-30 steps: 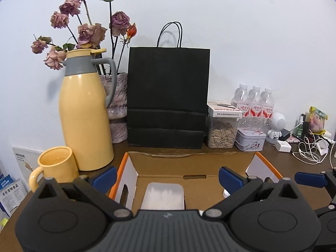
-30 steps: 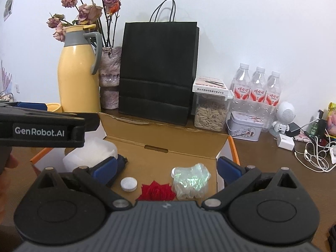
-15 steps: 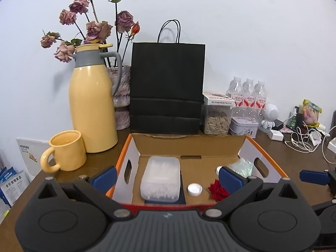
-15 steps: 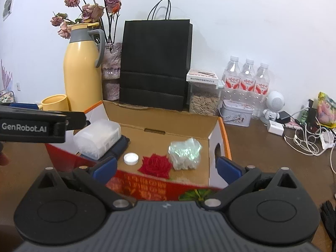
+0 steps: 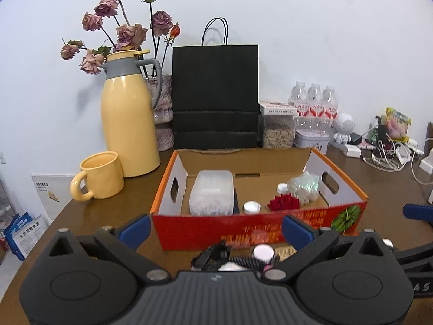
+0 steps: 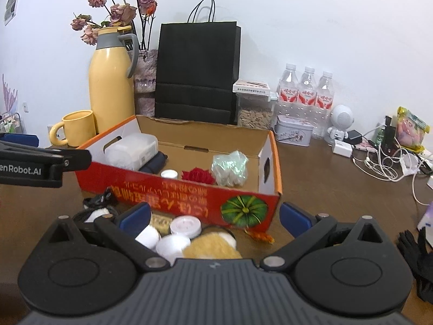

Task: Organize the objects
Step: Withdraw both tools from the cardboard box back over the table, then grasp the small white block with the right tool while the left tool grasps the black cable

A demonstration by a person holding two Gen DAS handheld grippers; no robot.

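An open cardboard box (image 5: 251, 233) (image 6: 194, 200) with a red printed front stands on the brown table. Inside lie a frosted plastic container (image 5: 212, 192) (image 6: 132, 150), a white cap (image 5: 251, 207) (image 6: 169, 174), a red fabric rose (image 5: 284, 203) (image 6: 197, 176) and a crumpled iridescent wrapper (image 5: 303, 187) (image 6: 230, 169). Before the box lie loose items: white round lids (image 6: 186, 224), a tan fluffy thing (image 6: 213, 246) and a black strap (image 5: 216, 254) (image 6: 97, 200). My left gripper (image 5: 216, 228) and right gripper (image 6: 213, 216) are both open and empty, held just short of the box front.
A yellow thermos jug (image 5: 128, 116) and yellow mug (image 5: 98, 176) stand left of the box. Behind it are a black paper bag (image 5: 215, 94), a vase of dried roses (image 5: 162, 113), a seed jar (image 5: 278, 127), water bottles (image 5: 314, 103) and a tin. Tangled cables (image 6: 387, 162) lie at the right.
Both grippers have drawn back and away from the box; its red front and the loose items before it have come into view. Both stay open.
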